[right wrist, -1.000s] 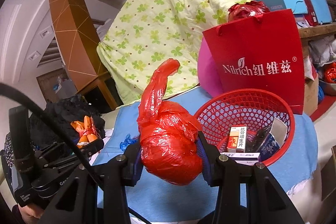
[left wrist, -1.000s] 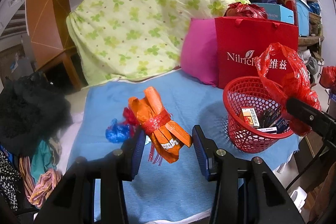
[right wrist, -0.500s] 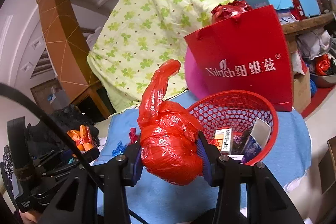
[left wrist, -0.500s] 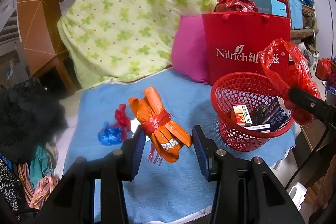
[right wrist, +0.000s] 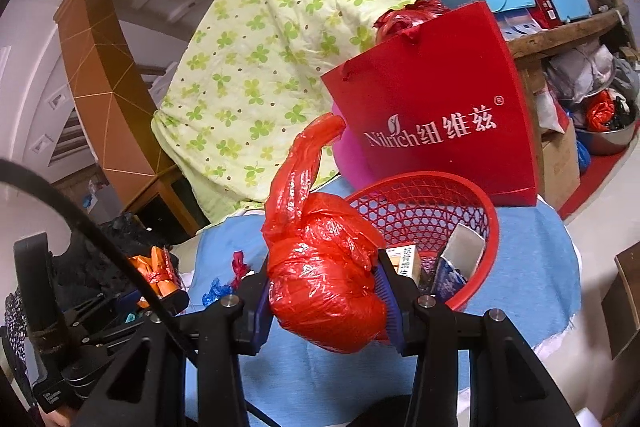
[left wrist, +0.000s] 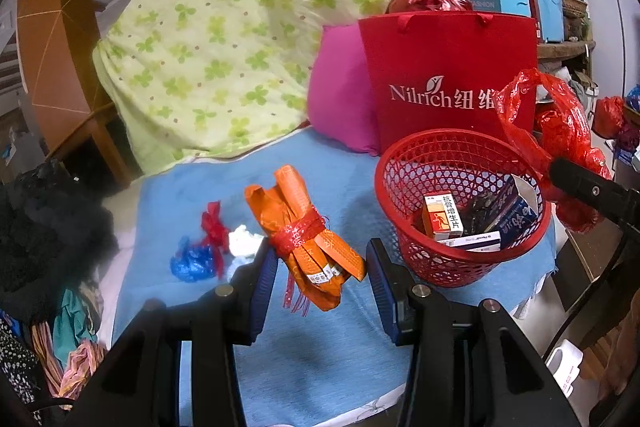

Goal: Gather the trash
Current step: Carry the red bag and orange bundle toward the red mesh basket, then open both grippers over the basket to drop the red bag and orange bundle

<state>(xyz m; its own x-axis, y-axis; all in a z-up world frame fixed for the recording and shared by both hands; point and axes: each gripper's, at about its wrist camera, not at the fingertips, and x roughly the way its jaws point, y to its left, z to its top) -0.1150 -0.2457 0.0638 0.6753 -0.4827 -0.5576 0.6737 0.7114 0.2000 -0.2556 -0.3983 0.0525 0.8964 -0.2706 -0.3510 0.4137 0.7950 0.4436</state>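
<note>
My left gripper [left wrist: 320,259] is shut on an orange wrapper bundle [left wrist: 304,227] tied with a red band, held above the blue cloth [left wrist: 320,355]. In the right wrist view the same bundle [right wrist: 156,271] shows at the far left. My right gripper [right wrist: 324,279] is shut on a knotted red plastic bag [right wrist: 324,291], just left of the red mesh basket's rim [right wrist: 424,179]. The left wrist view shows that bag [left wrist: 560,131] hanging by the basket's right rim [left wrist: 452,137]. Small boxes lie inside the basket. A blue scrap [left wrist: 192,263], a red scrap [left wrist: 214,227] and a white wad [left wrist: 244,245] lie on the cloth.
A red paper bag [left wrist: 448,75] and a pink cushion [left wrist: 340,99] stand right behind the basket. A green floral quilt [left wrist: 240,27] fills the back. Dark clothing [left wrist: 40,227] is heaped at the left. The cloth's front edge drops off near me.
Both grippers have shifted to the right with their loads still held. The basket sits further left in both views, and the scraps on the cloth show more fully.
</note>
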